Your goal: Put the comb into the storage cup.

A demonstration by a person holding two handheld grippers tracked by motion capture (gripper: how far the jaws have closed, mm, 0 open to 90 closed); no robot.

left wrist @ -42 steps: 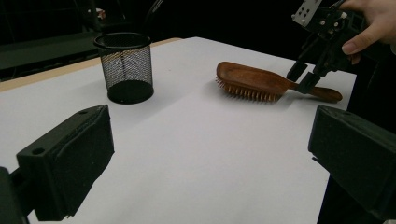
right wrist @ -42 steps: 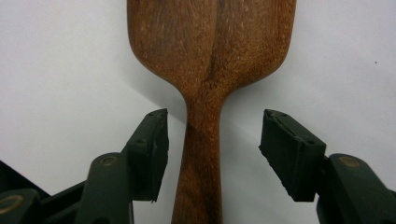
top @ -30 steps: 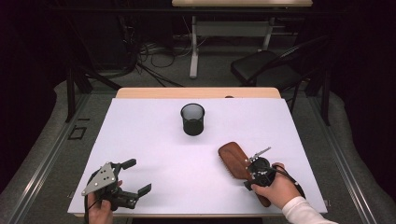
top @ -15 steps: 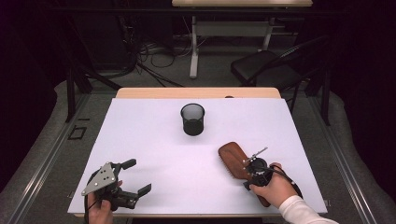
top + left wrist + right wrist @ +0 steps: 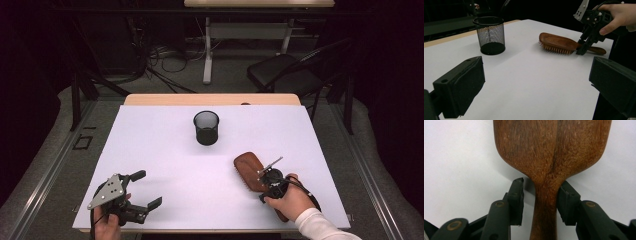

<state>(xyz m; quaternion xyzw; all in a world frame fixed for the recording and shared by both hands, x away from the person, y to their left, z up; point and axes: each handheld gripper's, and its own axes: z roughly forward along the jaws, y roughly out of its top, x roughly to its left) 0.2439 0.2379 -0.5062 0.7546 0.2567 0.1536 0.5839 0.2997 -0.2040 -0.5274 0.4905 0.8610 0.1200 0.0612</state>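
Since the earlier frame my right gripper point(image 5: 540, 202) has been closing its jaws around the neck of the wooden hairbrush point(image 5: 251, 170); the brush, the cup and my left hand sit where they were. From the right gripper view, the handle runs up between the two pads: the right-hand pad looks pressed against the wood, while a thin gap shows beside the left-hand pad, so I judge the grip not quite made. My left gripper point(image 5: 141, 190) hangs at the near left corner of the white table point(image 5: 160, 145), jaws spread wide with nothing between them. The brush lies flat, bristles down, on the near right part of the table, its handle toward my right hand point(image 5: 292, 202). Farther back, near the middle, stands the black mesh cup point(image 5: 206, 128), upright, well apart from the brush. I read this as the grasping step. Next I need to finish the squeeze on the narrow neck until both pads bite, then lift straight up, watching that the heavy head does not swing down.
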